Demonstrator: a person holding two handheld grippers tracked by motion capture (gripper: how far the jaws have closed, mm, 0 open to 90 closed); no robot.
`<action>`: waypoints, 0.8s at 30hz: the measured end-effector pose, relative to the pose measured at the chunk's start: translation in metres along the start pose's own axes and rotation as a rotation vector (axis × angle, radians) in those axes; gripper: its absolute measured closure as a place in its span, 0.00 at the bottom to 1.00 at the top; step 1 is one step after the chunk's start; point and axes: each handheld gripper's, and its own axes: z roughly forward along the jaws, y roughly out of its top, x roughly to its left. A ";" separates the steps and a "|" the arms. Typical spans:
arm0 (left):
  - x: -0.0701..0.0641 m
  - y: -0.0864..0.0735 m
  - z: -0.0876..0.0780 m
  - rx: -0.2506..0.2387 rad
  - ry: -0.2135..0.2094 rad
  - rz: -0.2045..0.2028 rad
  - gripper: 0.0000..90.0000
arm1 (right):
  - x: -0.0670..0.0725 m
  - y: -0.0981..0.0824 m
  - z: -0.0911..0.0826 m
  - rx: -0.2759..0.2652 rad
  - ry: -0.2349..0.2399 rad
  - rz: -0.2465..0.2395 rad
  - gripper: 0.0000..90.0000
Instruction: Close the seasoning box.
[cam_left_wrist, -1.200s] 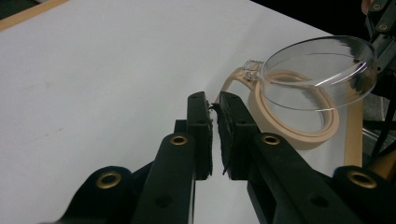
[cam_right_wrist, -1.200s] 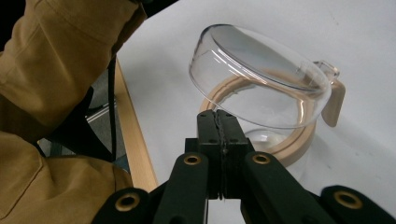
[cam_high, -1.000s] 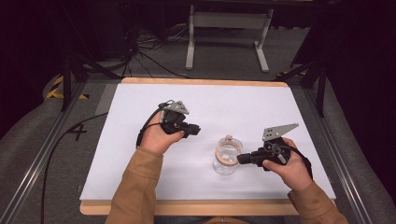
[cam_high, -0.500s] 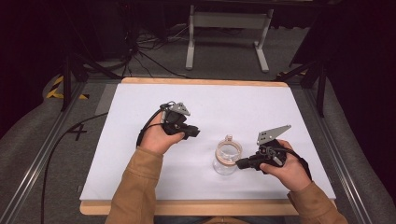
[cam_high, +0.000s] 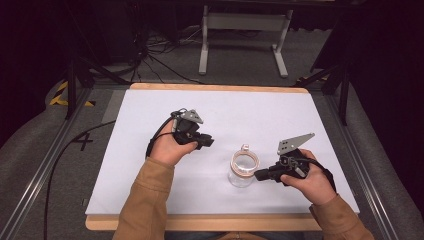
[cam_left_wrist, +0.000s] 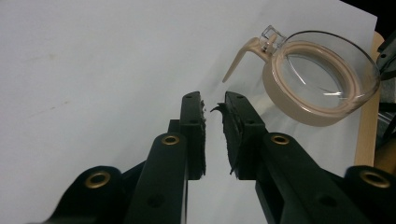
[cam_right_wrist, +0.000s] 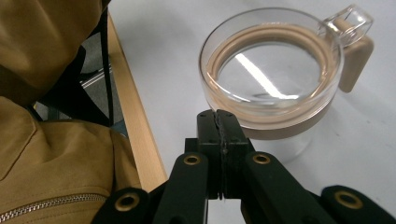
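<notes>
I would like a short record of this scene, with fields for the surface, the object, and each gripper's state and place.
surface: white table with a wooden edge
object: clear glass jar, tan ring at its mouth, small clasp on the rim, upright
left gripper: jaws slightly apart, empty, off to the side of the jar
right gripper: jaws pressed together, nothing between them, tips close to the jar's rim
contact with jar: cannot tell for the right gripper; none for the left
</notes>
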 end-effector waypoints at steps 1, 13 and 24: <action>0.000 -0.001 -0.001 -0.006 0.004 -0.006 0.86 | 0.000 0.000 0.000 0.000 0.000 0.000 1.00; -0.002 -0.029 -0.033 -0.050 0.079 -0.081 0.78 | -0.022 0.017 -0.030 -0.192 -0.149 -0.013 0.72; 0.005 -0.053 -0.051 -0.084 0.146 -0.160 0.74 | -0.061 0.014 -0.047 -0.233 -0.290 0.049 0.66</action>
